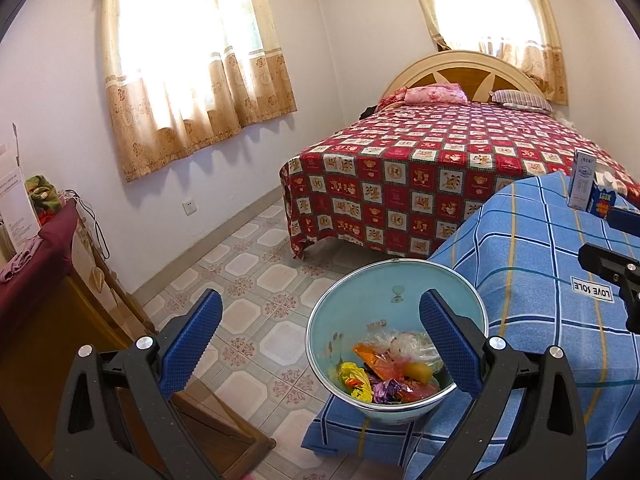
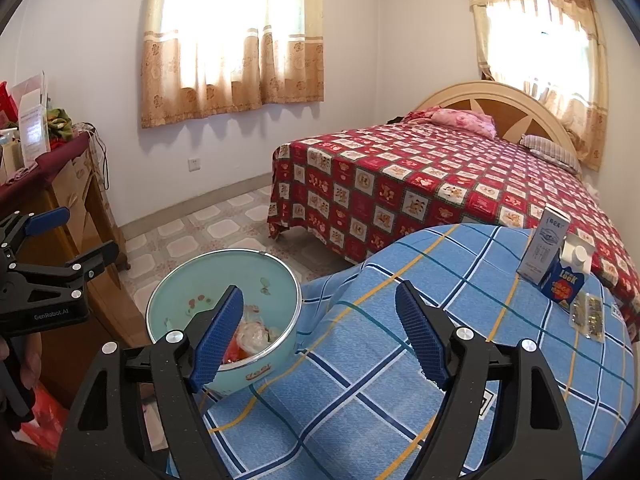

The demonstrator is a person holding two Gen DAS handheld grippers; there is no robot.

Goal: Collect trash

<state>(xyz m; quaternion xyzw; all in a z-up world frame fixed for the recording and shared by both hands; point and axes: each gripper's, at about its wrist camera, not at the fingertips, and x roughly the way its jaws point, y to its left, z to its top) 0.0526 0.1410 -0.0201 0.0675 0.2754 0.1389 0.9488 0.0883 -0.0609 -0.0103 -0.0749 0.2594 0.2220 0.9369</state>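
Blue-checked worktop [image 2: 360,380] under both empty, wide-open jaws; pale green bin [image 2: 192,280] left of right gripper [image 2: 320,336], already holding wrappers [image 1: 384,376]. Ahead right, still uncollected: white carton [image 2: 542,250], blue carton [image 2: 564,284], foil packet [image 2: 588,316].

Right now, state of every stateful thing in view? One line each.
left gripper: open, empty.
right gripper: open, empty.
trash bin: upright, no lid, partly filled with wrappers.
white carton: upright on the blue plaid cloth, looks closed.
blue carton: upright, white cap on.
flat packet: lying flat beside the cartons.
curtains: drawn, backlit.
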